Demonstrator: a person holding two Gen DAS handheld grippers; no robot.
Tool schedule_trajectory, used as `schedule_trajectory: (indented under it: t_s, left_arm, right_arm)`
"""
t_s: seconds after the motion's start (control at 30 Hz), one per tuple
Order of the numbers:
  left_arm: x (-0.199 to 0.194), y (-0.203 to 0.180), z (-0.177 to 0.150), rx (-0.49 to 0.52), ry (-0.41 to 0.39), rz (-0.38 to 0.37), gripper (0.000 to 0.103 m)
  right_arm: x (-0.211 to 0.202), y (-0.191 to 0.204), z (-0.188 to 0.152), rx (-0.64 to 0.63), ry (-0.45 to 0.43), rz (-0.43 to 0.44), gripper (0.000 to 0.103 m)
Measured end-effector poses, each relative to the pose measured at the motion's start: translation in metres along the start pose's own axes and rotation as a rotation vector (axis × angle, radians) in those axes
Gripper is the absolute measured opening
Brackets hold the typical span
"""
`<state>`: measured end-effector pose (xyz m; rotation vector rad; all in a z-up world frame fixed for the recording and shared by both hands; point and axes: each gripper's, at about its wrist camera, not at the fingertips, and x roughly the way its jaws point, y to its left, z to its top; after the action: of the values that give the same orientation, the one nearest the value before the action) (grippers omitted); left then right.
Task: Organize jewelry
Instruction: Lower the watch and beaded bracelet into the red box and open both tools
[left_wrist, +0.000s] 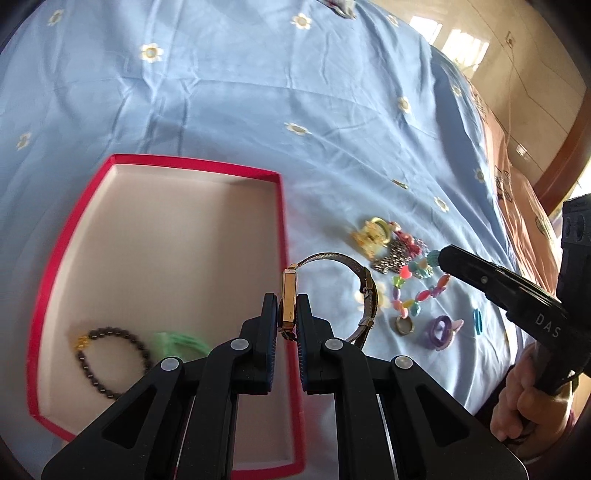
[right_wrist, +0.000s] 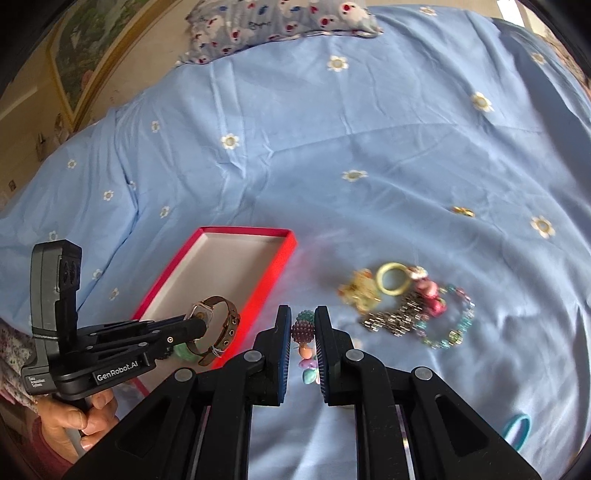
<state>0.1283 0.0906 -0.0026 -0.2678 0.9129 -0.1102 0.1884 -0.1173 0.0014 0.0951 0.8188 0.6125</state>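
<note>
Gold-cased and hung on a brown mesh strap, the rectangular wristwatch (left_wrist: 291, 302) is clamped edge-on between the pads of the left gripper (left_wrist: 287, 314), its case long axis running along the fingers and its strap looping out to the right. It hangs right over the near-right wall of the red cardboard box with the pale lining (left_wrist: 284, 236), so the drop turns on moving left, to the box floor where a dark beaded bracelet (left_wrist: 110, 362) and a green bangle (left_wrist: 181, 343) already lie. The right gripper (right_wrist: 300, 332) is closed on a string of pastel plastic beads (right_wrist: 303, 328), raised above the blue flowered bedsheet (right_wrist: 332, 147) and further from the box, whose nearest corner lies to its left.
</note>
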Motion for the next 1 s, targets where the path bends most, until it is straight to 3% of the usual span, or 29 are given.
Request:
schedule_trajectory:
  t_s: [1.0]
  left_arm:
    - [-0.016, 0.106, 0.000, -0.144, -0.017, 0.152, 0.008]
  right_arm:
    - [0.071, 0.109, 0.021, -0.126, 0.058, 0.197, 0.012]
